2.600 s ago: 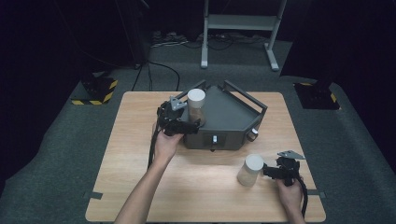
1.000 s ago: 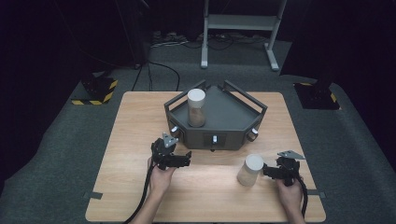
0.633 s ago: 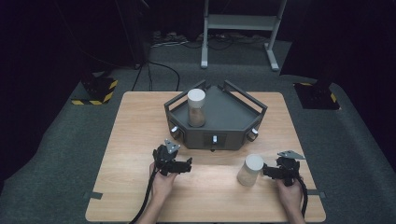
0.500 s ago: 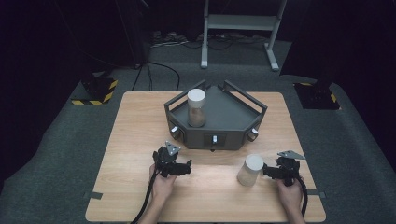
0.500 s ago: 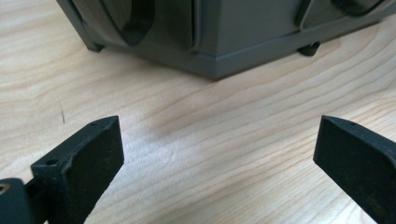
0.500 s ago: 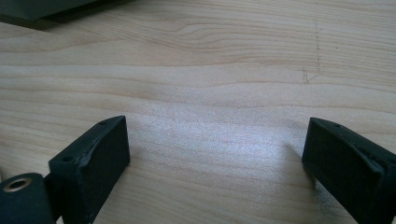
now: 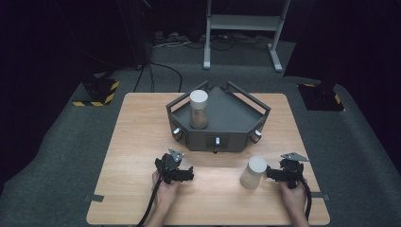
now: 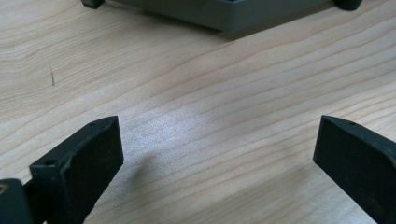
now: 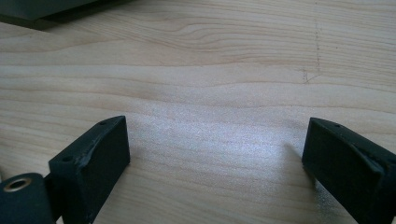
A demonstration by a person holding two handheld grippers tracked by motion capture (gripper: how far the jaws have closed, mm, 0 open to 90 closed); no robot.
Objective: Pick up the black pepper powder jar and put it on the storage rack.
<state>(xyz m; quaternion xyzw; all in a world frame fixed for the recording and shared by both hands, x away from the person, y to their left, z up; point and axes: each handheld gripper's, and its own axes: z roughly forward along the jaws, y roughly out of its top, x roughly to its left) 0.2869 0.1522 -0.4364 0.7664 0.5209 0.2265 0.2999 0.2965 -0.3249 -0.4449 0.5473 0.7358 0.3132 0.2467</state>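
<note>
Cylinders: one [image 7: 199, 109] now deposited in tray [image 7: 236, 111]; left tool [image 7: 187, 174] withdrawn to six o'clock, released; right tool [image 7: 270, 173] released beside second [image 7: 253, 172].

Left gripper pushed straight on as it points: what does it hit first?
Likely the front wall of the dark grey metal tray, across bare light wooden table. The left gripper looks tilted down, so its open fingers might touch wood first.

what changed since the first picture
The left gripper let go of the cylinder in the tray and drew back to the table's near edge, open. The right gripper, the near cylinder and the tray stayed put.
</note>
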